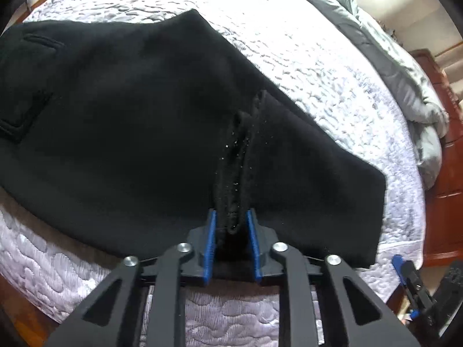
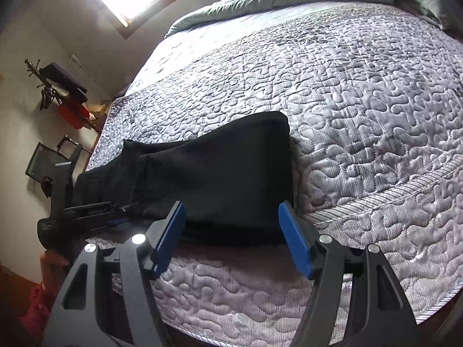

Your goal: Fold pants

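We found no readable text, label, brand or number; faint marking on left gripper [image 2: 84, 211] body stayed illegible.

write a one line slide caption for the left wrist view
Left tongs pinch a bunched fold of the black pants spread on the quilted white bedspread.

The left gripper [image 1: 231, 225] is matte black, built of flat struts with triangular cut-outs and four round silver screw heads just behind its fingers [image 1: 210, 245], which are lined with ribbed blue pads. The right gripper [image 2: 231, 231] has the same black struts, triangular cut-outs and silver screws behind broad blue fingers [image 2: 295, 243]. Beside its left finger, the other tool's black body shows, with small pale markings too blurred to read.
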The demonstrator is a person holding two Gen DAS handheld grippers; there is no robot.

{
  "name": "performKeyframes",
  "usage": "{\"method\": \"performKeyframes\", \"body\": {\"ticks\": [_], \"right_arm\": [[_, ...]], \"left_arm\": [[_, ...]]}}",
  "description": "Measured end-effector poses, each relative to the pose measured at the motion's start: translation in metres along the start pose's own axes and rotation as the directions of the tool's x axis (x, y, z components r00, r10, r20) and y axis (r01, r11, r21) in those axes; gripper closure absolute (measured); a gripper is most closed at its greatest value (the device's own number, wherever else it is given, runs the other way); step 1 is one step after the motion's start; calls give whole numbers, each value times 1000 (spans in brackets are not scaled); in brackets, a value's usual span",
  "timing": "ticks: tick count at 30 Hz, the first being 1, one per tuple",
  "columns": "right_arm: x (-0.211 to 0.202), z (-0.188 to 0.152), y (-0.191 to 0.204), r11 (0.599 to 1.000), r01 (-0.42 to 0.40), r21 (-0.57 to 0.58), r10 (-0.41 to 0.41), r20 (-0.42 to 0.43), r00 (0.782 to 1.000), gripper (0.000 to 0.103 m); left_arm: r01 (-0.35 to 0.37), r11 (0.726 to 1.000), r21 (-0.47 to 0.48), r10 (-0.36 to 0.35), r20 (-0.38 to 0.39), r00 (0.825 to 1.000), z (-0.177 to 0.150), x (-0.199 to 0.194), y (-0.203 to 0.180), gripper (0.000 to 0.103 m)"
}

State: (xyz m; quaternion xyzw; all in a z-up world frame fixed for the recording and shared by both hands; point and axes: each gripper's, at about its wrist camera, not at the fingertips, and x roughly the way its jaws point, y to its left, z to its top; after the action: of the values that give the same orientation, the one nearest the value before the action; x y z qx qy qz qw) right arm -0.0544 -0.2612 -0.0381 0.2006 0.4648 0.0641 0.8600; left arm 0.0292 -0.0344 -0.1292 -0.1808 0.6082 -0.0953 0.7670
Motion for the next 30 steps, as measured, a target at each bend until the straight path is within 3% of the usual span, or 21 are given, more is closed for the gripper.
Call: {"method": "performKeyframes", "body": {"ticks": [4, 7, 10, 13, 15, 18, 20, 24, 28, 30], "right_arm": [[2, 4, 2, 1000, -1, -1, 1, -5, 1000, 36], [4, 6, 5, 1000, -2, -14, 2, -7, 1000, 36], [14, 7, 7, 1000, 10, -24, -11, -32, 999, 36], [27, 10, 12, 999, 31, -37, -34, -76, 997, 40], [27, 18, 16, 998, 32, -54, -35, -73, 997, 40], [30, 36, 21, 998, 25, -61, -31, -90, 995, 40], [36, 51, 28, 997, 10, -82, -19, -106, 994, 40], [65, 76, 45, 992, -21, -123, -2, -188, 982, 39], [98, 85, 39, 997, 10, -75, -29, -262, 965, 39], [119, 86, 24, 999, 36, -27, -43, -307, 951, 40]], "left_arm": [[37, 999, -18, -35, 68, 997, 0, -25, 13, 88], [-22, 999, -23, 25, 122, 992, 3, -38, 32, 88], [-43, 999, 26, 42, 38, 998, 6, -15, 45, 85], [-49, 997, 61, 46, 42, 998, 5, -16, 43, 81], [-32, 998, 55, 28, 72, 997, 7, -30, 40, 81], [-49, 996, 81, 34, 179, 983, 9, -62, 27, 82], [-8, 992, 130, -17, 195, 981, 13, -72, 9, 82], [78, 976, 202, -100, 103, 990, 22, -49, -24, 71], [29, 980, 199, -30, 3, 1000, 31, 0, -30, 71], [9, 985, 174, -2, -41, 999, 31, 23, -19, 78]]}}
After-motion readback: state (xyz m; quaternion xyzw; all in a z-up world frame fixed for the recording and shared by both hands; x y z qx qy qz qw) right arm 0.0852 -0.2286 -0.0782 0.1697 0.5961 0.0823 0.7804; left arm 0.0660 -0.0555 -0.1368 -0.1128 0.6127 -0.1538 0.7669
